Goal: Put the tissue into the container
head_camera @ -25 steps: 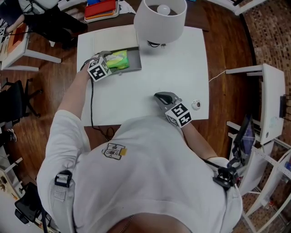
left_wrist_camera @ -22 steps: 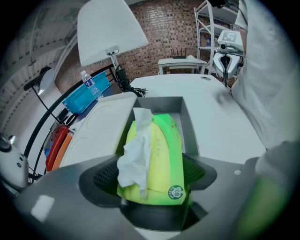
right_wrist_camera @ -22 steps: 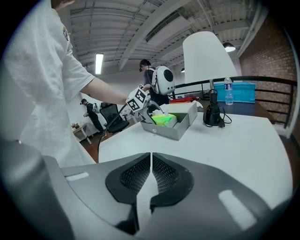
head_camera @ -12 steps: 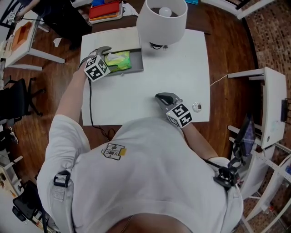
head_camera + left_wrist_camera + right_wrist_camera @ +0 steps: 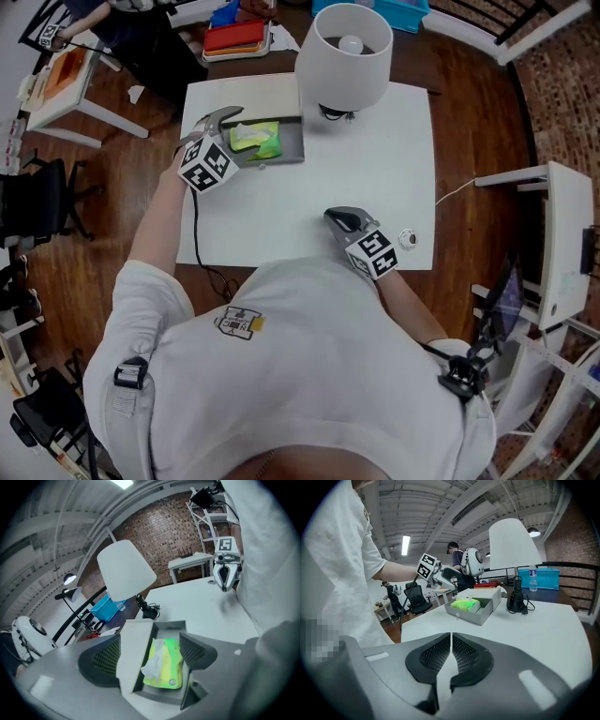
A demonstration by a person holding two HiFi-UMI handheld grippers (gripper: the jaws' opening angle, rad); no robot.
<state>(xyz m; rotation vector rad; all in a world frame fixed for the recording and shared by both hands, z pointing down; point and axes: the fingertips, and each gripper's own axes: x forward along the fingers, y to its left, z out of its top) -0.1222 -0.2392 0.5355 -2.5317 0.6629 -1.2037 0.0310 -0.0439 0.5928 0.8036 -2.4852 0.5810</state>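
Head view: white table [image 5: 375, 169], with a grey container [image 5: 292, 142] open-topped near the far-left corner. Its long side runs along the far edge, backed against a white box [image 5: 251, 94] that touches it. The tissue pack [image 5: 261, 141], green with a white sheet poking out of the top, lies flat inside the container toward its left end. The right end of the container floor is bare. Left gripper [image 5: 232, 131] hangs over the container's left end, angled down, clear of the pack. Left gripper view confirms: jaws wide apart, having just eased inward a touch, nothing pinched. The pack shows in the gap between them but lies below in the container, pads not on it. Right gripper [image 5: 336, 218] sits low by the near edge, right of centre, well apart from the container. Right gripper view shows its jaws closed pad to pad, nothing between. White-shade lamp [image 5: 344, 56] stands at the far edge, mid-table, just right of the container. Its black base [image 5: 514, 599] shows under the shade in the right gripper view. A small round thing [image 5: 409, 238] sits near the near-right corner, just beside the right gripper, too small to identify.
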